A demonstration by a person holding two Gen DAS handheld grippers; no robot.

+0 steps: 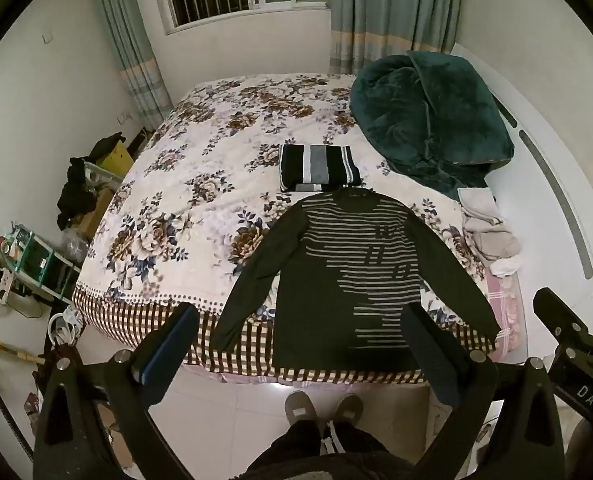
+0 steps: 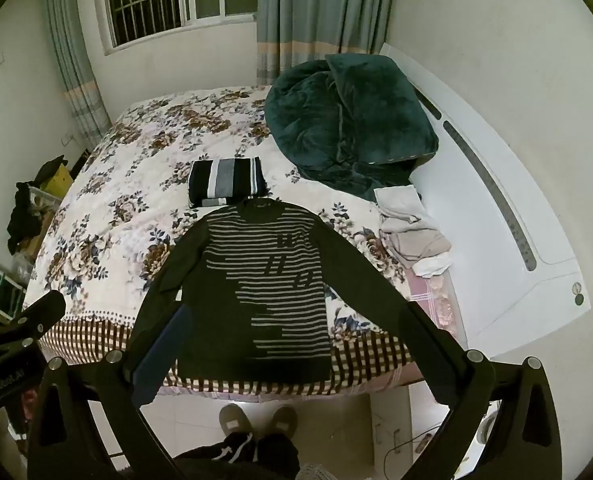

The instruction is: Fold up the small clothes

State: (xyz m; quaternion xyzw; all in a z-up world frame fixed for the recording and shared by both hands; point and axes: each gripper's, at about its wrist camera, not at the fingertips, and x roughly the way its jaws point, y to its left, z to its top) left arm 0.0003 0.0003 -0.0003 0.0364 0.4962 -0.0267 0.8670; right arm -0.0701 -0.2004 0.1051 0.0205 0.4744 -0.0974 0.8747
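Bedroom with a floral-quilted bed [image 1: 184, 200], both grippers raised over its near edge.

I see the dark long-sleeved striped sweater [image 1: 348, 276] spread flat at the bed's near edge, sleeves out; a folded black, grey and white striped garment [image 1: 318, 168] lies just beyond its collar. My left gripper [image 1: 300, 344] and right gripper [image 2: 292, 348] hold their fingers wide apart, gripping nothing.

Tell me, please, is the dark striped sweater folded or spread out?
Spread out: the striped sweater lies flat on the bed, both sleeves extended.
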